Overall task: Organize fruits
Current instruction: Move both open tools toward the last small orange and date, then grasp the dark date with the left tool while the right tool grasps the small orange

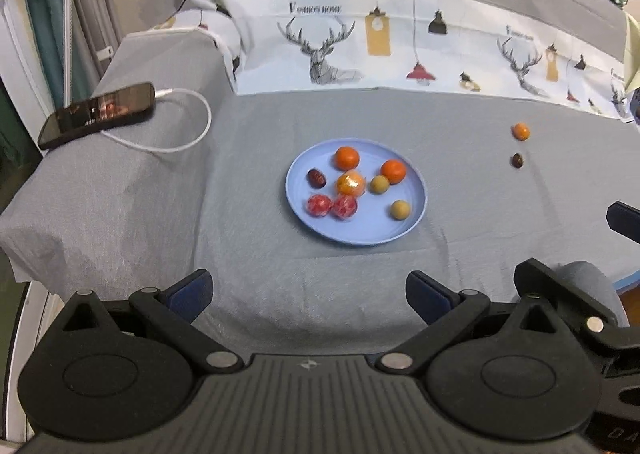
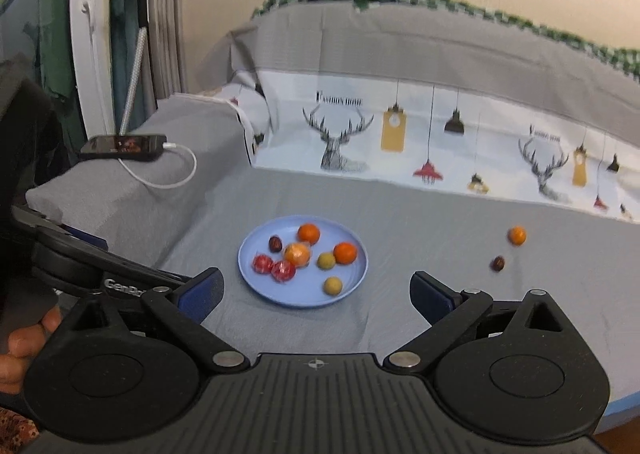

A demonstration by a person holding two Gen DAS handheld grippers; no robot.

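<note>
A light blue plate (image 1: 414, 205) (image 2: 356, 278) sits on the grey cloth and holds several small fruits: oranges, two red ones, two yellow-green ones and a dark date. A loose orange (image 1: 520, 131) (image 2: 517, 235) and a loose dark date (image 1: 517, 160) (image 2: 498, 263) lie on the cloth to the right of the plate. My left gripper (image 1: 309, 296) is open and empty, short of the plate's near edge. My right gripper (image 2: 317, 296) is open and empty, also short of the plate.
A black phone (image 1: 97, 113) (image 2: 124, 145) with a white charging cable (image 1: 192, 133) lies on a raised grey cushion at the left. A printed deer-pattern cloth (image 1: 332, 49) covers the backrest behind. The left gripper's body (image 2: 80, 266) shows at the right wrist view's left edge.
</note>
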